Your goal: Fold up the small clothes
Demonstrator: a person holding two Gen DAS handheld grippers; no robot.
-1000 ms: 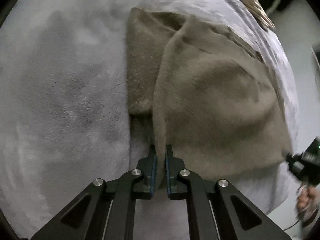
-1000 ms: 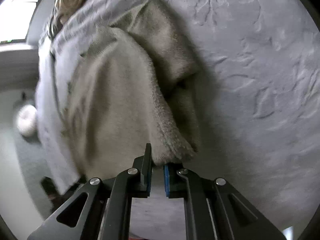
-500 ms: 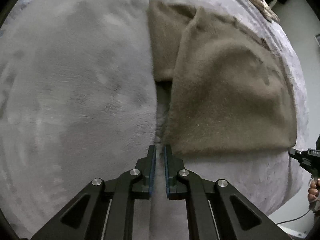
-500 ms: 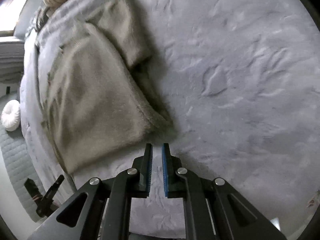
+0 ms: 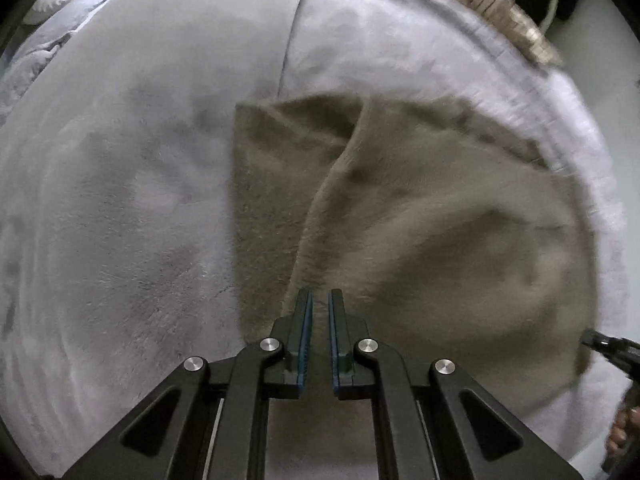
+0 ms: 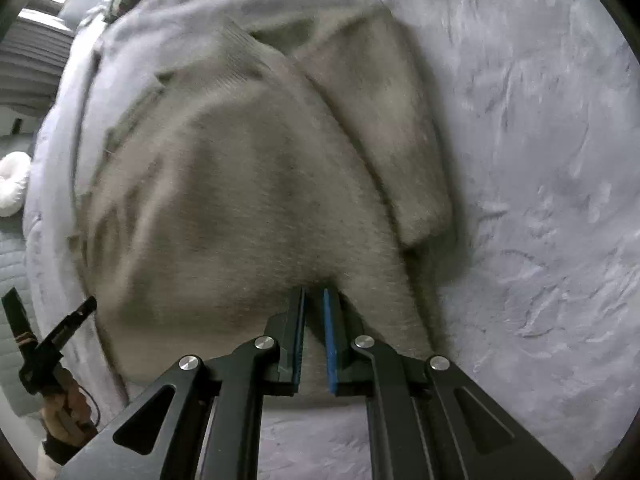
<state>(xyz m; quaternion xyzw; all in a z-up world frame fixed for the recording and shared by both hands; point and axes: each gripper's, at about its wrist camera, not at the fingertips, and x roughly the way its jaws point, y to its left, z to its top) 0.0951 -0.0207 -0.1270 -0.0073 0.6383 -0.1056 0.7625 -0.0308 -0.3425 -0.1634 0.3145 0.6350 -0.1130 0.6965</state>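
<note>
A fuzzy taupe garment (image 5: 420, 232) is lying on a grey plush blanket (image 5: 120, 220) spread over a bed, its near hem towards both cameras and one narrower part (image 6: 384, 120), probably a sleeve or a leg, lying out flat beside the main body on the blanket. Both tools are pointing steeply down at that near hem. The left gripper (image 5: 318, 300) is showing its jaws pressed nearly together with fuzzy cloth in the narrow gap, so it is apparently pinching the hem at one end. The right gripper (image 6: 313, 298) is looking the same at the other end, jaws close and cloth bunching up between them. The step in hand is judged to be the taking up of the near hem for a fold. The next move is calling for both hands raising the hem together and carrying it evenly away from the person, keeping the edge taut so the pile is not dragging on the blanket, then laying it down squarely.
</note>
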